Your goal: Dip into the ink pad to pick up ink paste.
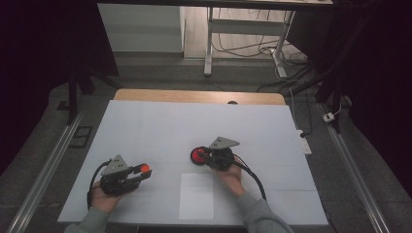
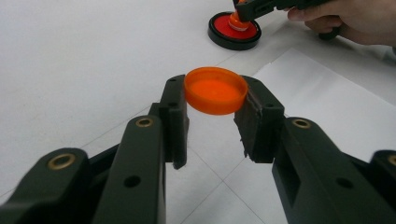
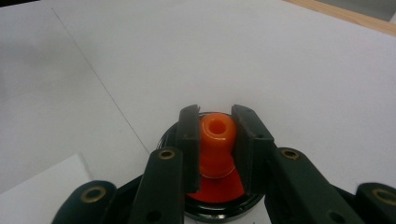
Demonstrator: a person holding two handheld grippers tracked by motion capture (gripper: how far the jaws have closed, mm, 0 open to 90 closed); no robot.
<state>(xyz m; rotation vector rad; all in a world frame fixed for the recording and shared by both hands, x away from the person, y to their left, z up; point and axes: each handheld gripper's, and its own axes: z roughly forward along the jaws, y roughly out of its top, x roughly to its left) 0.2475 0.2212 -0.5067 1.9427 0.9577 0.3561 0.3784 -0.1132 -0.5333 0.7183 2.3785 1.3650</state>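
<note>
Two grippers work over a wide white table (image 1: 145, 126), with bare surface open on every side of them and the wooden far edge (image 1: 199, 96) well apart from both. The left gripper (image 1: 142, 171) sits near the table's front left, its jaws closed on a shallow orange cap (image 2: 215, 90), a smooth round plastic lid held by its rim, open side up and lifted clear of the surface. The right gripper (image 1: 204, 156) is near the table's middle, its jaws narrowed around the orange spout (image 3: 217, 133) of a low round container (image 1: 198, 155) with a red top and a black rim; the pads press the spout's sides, and its open mouth faces upward. The container rests flat on the table. A white paper sheet (image 1: 196, 196) lies between the two hands, close to the front edge, apart from the container.
</note>
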